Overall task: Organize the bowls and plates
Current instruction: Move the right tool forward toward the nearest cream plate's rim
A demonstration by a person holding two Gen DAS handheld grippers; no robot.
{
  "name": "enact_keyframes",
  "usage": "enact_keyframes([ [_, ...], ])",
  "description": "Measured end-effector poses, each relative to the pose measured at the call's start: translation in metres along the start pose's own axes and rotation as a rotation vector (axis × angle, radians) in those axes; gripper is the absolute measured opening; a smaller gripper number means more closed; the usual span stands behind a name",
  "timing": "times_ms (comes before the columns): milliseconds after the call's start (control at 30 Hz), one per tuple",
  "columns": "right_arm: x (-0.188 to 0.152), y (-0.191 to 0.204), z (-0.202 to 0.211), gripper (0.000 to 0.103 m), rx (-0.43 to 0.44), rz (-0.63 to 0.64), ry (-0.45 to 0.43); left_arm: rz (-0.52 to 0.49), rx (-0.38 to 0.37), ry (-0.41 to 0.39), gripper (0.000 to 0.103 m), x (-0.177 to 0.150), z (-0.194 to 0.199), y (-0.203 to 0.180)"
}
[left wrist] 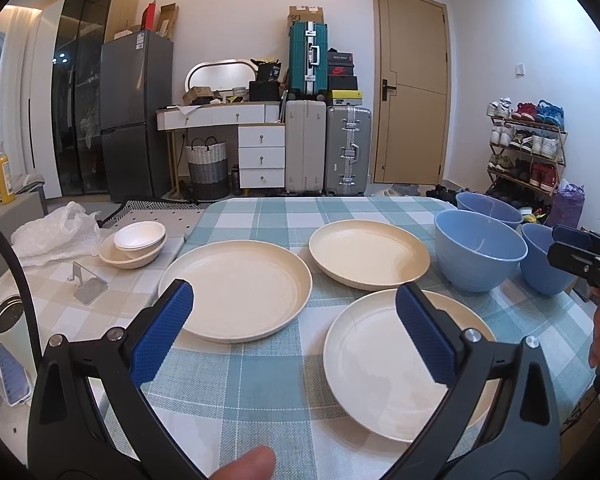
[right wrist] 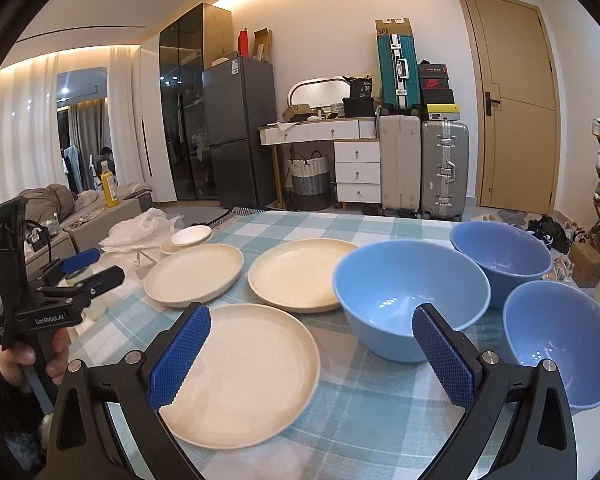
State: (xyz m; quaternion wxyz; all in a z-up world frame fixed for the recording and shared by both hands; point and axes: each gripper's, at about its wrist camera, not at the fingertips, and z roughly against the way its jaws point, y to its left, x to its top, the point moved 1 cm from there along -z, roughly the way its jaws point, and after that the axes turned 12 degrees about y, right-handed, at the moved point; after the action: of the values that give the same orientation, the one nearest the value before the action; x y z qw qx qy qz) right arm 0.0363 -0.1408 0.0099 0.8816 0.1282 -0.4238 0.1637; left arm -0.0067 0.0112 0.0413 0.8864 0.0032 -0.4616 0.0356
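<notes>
Three round cream plates with low raised rims and a matte finish lie on a table (left wrist: 260, 392) covered in a woven teal-and-white checked cloth. The left gripper (left wrist: 294, 336), its blue ribbed pads spread wide with nothing between them, hovers above the cloth: the nearest plate (left wrist: 376, 368) lies under its right finger, a second plate (left wrist: 236, 288) lies just ahead of its left finger, and the third plate (left wrist: 368, 254) sits farther ahead, toward the right.

The right gripper (right wrist: 310, 354) is likewise wide open and empty. The closest of three smooth, glossy blue bowls (right wrist: 410, 296) stands upright just ahead of it, between its fingers and partly behind the right one. A second bowl (right wrist: 560, 340) stands just to the right of that finger, and the third bowl (right wrist: 500, 256) stands beyond both. The three bowls stand close together, none nested.

Far to the left of the left gripper, past the cloth's edge, two small white bowls (left wrist: 134, 244) sit nested beside a crumpled plastic bag (left wrist: 52, 232), near a clear stand (left wrist: 86, 286) and a steel tumbler (left wrist: 8, 320).
</notes>
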Motion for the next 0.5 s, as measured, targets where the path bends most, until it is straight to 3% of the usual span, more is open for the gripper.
enact_keyframes([
  [167,0.016,0.022,0.0,0.103,-0.008,0.03,0.013,0.018,0.061,0.029,0.101,0.01,0.008,0.007],
  [500,0.041,0.055,-0.021,0.103,0.001,0.063,0.071,0.09,0.105,0.104,0.101,0.029,0.005,0.026],
])
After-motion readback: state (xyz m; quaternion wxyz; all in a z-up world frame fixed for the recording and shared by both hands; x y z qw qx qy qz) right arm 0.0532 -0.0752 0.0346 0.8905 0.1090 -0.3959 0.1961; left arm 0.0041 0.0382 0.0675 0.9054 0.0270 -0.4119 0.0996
